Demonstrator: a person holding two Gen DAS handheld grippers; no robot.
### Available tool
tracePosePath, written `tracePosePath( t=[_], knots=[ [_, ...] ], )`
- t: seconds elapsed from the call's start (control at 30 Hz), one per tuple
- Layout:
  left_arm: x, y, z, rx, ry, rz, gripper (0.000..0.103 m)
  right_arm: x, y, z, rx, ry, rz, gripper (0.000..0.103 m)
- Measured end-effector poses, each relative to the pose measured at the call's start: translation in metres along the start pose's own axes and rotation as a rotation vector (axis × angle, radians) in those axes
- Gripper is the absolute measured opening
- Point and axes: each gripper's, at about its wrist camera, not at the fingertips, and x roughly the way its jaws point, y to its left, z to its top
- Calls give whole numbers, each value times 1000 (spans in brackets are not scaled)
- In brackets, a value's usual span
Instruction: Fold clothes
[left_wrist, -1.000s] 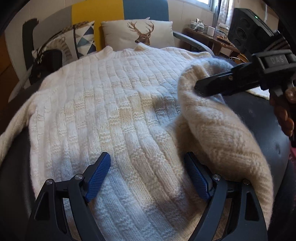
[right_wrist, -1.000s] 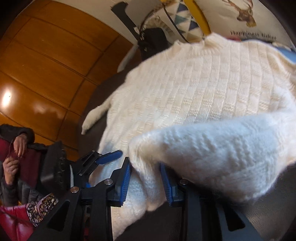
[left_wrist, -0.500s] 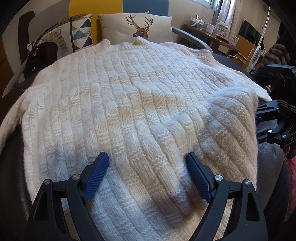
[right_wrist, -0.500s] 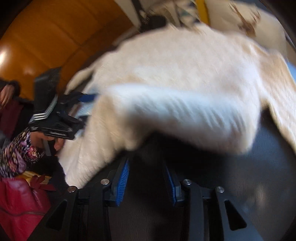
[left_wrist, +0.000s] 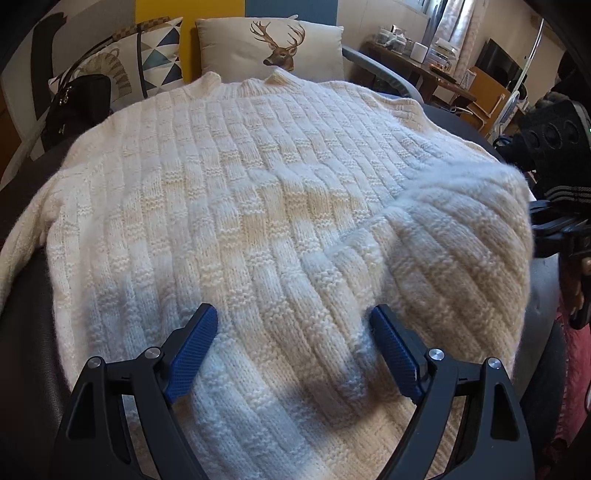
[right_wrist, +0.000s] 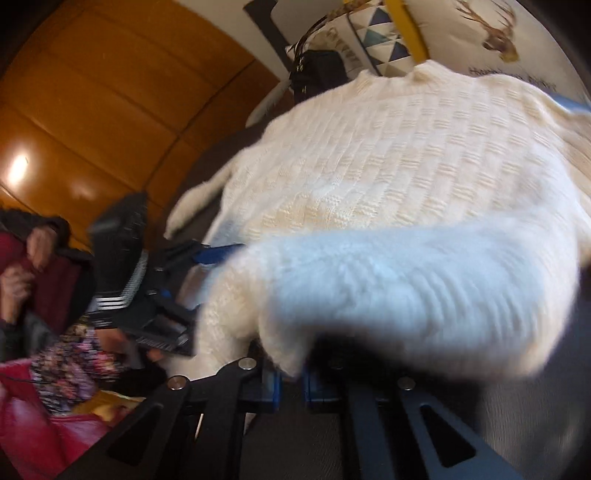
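Note:
A cream knitted sweater (left_wrist: 258, 184) lies flat on a dark seat, collar toward the cushions. Its right sleeve (left_wrist: 461, 251) is folded in over the body. My left gripper (left_wrist: 295, 332) hovers open over the sweater's lower part, nothing between its blue pads. In the right wrist view the sleeve (right_wrist: 406, 288) fills the foreground, blurred. My right gripper (right_wrist: 291, 384) has its pads nearly together, with the sleeve's lower edge pinched between them. The left wrist view shows the right gripper (left_wrist: 550, 236) at the sleeve's right edge. The left gripper (right_wrist: 214, 254) shows beyond the sleeve.
A deer cushion (left_wrist: 269, 48), a patterned cushion (left_wrist: 147, 51) and a black handbag (left_wrist: 77, 107) stand behind the sweater. The dark seat (left_wrist: 22, 314) shows at its left. A wooden table (left_wrist: 417, 62) with jars is at the back right. A person's hands (right_wrist: 22, 288) are at left.
The right gripper carried the sleeve in over the sweater, let it drop, drew back to the right, then closed on the sleeve's edge. The left gripper stayed open in place.

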Motion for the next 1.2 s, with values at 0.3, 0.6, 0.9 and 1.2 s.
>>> tracePosePath(
  t=[0.3, 0.6, 0.9, 1.2],
  knots=[
    [4, -26, -9, 225, 14, 163, 88, -86, 4, -38, 98, -45, 55, 6],
    [-15, -18, -20, 186, -29, 178, 88, -110, -24, -83, 112, -43, -240, 20],
    [-61, -53, -57, 271, -120, -38, 88, -55, -8, -101, 54, -21, -43, 26],
    [-25, -55, -81, 231, -38, 13, 89, 6, 11, -72, 68, -54, 84, 22]
  ],
)
